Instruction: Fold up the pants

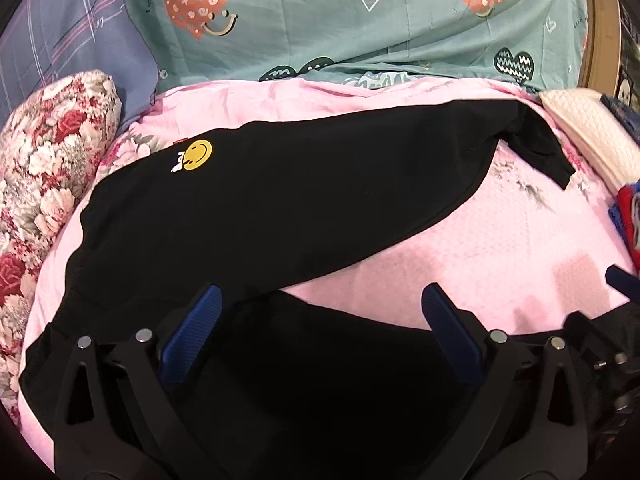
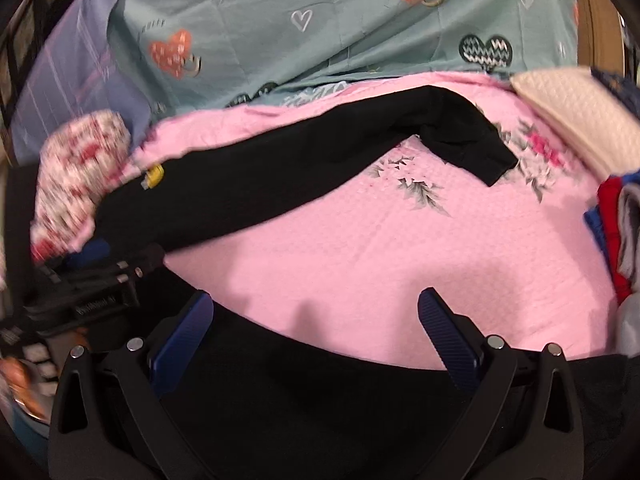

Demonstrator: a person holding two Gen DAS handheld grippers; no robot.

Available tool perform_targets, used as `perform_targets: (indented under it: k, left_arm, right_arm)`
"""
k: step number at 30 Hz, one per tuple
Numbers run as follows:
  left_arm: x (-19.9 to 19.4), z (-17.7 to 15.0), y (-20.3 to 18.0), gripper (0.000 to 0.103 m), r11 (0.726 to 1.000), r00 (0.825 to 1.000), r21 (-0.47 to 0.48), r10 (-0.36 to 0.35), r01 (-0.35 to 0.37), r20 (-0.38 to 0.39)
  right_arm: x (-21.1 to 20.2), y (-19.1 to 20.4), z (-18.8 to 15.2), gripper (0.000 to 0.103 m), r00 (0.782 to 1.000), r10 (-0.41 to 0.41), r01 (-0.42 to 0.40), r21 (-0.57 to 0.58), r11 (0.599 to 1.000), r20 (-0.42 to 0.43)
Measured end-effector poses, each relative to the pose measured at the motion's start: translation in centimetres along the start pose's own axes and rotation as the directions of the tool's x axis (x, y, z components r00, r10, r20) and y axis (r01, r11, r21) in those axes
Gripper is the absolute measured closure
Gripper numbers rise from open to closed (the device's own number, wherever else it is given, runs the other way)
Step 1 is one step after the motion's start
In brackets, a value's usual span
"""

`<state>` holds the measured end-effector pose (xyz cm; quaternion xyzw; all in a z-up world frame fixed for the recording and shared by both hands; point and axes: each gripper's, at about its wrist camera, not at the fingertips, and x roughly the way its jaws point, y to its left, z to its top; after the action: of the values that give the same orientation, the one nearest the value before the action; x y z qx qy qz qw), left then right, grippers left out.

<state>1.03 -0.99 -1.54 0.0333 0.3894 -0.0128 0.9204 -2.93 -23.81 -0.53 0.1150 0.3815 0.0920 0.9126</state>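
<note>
Fingers (image 1: 208, 300) of both grippers gape wide over black pants (image 1: 280, 200); only left view shows their smiley (image 1: 198, 155) clearly

Pink bedspread (image 1: 500, 248) with grey-and-pink floral print covers the bed. Along its far edge: teal quilt (image 1: 320, 32) printed with orange smiley hearts, white outline hearts and dark zigzag hearts. Far left corner: lavender plaid pillow (image 1: 60, 40). Left edge: red-and-white rose-print pillow (image 1: 44, 176), lying partly on the bedspread. Right edge: cream quilted fabric (image 1: 588, 132) at the far end; nearer, a red-and-blue bundle of cloth (image 2: 612, 236), details blurred.
</note>
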Motion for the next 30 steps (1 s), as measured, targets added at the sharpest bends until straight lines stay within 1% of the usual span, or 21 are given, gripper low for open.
perform_targets:
  k: [2, 3, 6, 7, 8, 9, 10, 11, 13, 15, 16, 18, 20, 21, 22, 23, 24, 26, 27, 29, 30]
  left_arm:
    - [-0.4, 0.4, 0.7, 0.002, 0.999, 1.000, -0.030, -0.014, 0.014, 0.004]
    - [-0.8, 0.6, 1.3, 0.002, 0.999, 1.000, -0.050, -0.020, 0.020, 0.009]
    - [-1.7, 1.3, 2.8, 0.002, 0.994, 0.999, -0.102, -0.033, 0.036, 0.026]
    - [-1.9, 1.4, 3.3, 0.002, 0.992, 0.999, -0.117, -0.032, 0.035, 0.029]
    - [-2.1, 1.5, 3.7, 0.002, 0.990, 0.999, -0.133, -0.033, 0.037, 0.029]
    - [-2.2, 1.7, 4.3, 0.002, 0.988, 0.999, -0.151, -0.035, 0.038, 0.025]
    - [-2.3, 1.9, 4.7, 0.002, 0.986, 0.999, -0.163, -0.036, 0.038, 0.019]
    - [-2.4, 2.0, 5.1, 0.002, 0.984, 0.999, -0.173, -0.035, 0.037, 0.016]
    - [-2.7, 2.2, 6.3, 0.002, 0.980, 1.000, -0.197, -0.028, 0.030, 0.012]
    - [-3.0, 2.4, 7.5, 0.002, 0.978, 1.000, -0.209, -0.004, 0.006, 0.007]
    - [-3.2, 2.4, 8.1, 0.002, 0.977, 1.000, -0.211, 0.014, -0.013, 0.004]
    - [-3.7, 2.5, 10.0, 0.002, 0.973, 0.997, -0.217, 0.075, -0.074, -0.002]
    - [-4.4, 2.4, 11.9, 0.002, 0.964, 0.992, -0.235, 0.126, -0.123, -0.004]
    - [-4.6, 2.3, 12.8, 0.002, 0.959, 0.990, -0.248, 0.142, -0.139, -0.008]
    - [-4.7, 2.3, 13.5, 0.002, 0.955, 0.989, -0.257, 0.151, -0.148, -0.012]
    - [-4.7, 2.3, 14.3, 0.002, 0.949, 0.986, -0.270, 0.162, -0.162, -0.021]
    - [-4.6, 2.2, 15.1, 0.002, 0.941, 0.983, -0.283, 0.181, -0.184, -0.036]
    - [-4.4, 2.1, 16.0, 0.002, 0.934, 0.977, -0.288, 0.206, -0.213, -0.057]
    - [-4.3, 2.0, 16.5, 0.002, 0.931, 0.973, -0.284, 0.219, -0.230, -0.070]
    - [-4.0, 2.0, 16.9, 0.002, 0.931, 0.970, -0.274, 0.227, -0.241, -0.082]
    - [-3.9, 2.1, 17.2, 0.002, 0.932, 0.969, -0.266, 0.231, -0.247, -0.088]
  right_arm:
    - [-0.8, -2.1, 1.8, 0.001, 0.997, 0.077, -0.076, 0.071, 0.995, -0.011]
    - [-1.2, -3.3, 3.0, 0.001, 0.996, 0.085, -0.084, 0.094, 0.992, -0.012]
    - [-1.6, -7.9, 7.1, 0.001, 1.000, 0.019, -0.020, 0.136, 0.990, 0.014]
    - [-1.3, -9.8, 8.3, 0.001, 1.000, -0.018, 0.014, 0.168, 0.986, 0.018]
    - [-0.7, -11.6, 9.2, 0.001, 0.999, -0.035, 0.032, 0.215, 0.976, 0.010]
    - [-0.1, -13.1, 9.8, 0.003, 0.999, -0.032, 0.032, 0.261, 0.965, -0.007]
    - [1.0, -15.3, 10.3, 0.010, 1.000, -0.014, 0.022, 0.338, 0.941, -0.026]
    - [2.4, -17.1, 10.6, 0.013, 0.999, 0.012, 0.009, 0.411, 0.912, -0.047]
    - [5.0, -18.9, 10.9, 0.030, 0.996, 0.023, 0.018, 0.459, 0.888, -0.083]
    - [6.9, -19.4, 11.1, 0.034, 0.993, 0.003, 0.051, 0.457, 0.888, -0.116]
    - [8.0, -19.6, 11.2, 0.034, 0.992, -0.001, 0.060, 0.461, 0.886, -0.128]
    - [9.2, -19.9, 11.4, 0.034, 0.992, 0.004, 0.056, 0.469, 0.882, -0.126]
    - [10.0, -19.3, 12.1, 0.035, 0.995, -0.019, 0.062, 0.438, 0.897, -0.101]
    - [10.1, -19.1, 12.4, 0.039, 0.995, -0.023, 0.063, 0.428, 0.902, -0.098]
    - [10.5, -18.5, 12.6, 0.068, 0.994, -0.016, 0.057, 0.405, 0.913, -0.105]
    - [10.9, -18.4, 12.8, 0.084, 0.992, 0.021, 0.029, 0.399, 0.917, -0.121]
    - [11.0, -18.3, 13.1, 0.091, 0.991, 0.050, 0.005, 0.399, 0.917, -0.126]
    - [9.6, -17.0, 14.2, 0.091, 0.994, 0.028, 0.007, 0.318, 0.948, -0.105]
    - [8.6, -16.5, 14.9, 0.091, 0.996, 0.028, -0.003, 0.293, 0.956, -0.083]
    - [5.4, -16.4, 16.5, 0.092, 0.999, 0.027, -0.018, 0.287, 0.958, -0.028]
    - [3.4, -16.7, 17.5, 0.092, 1.000, 0.000, -0.001, 0.275, 0.962, 0.005]
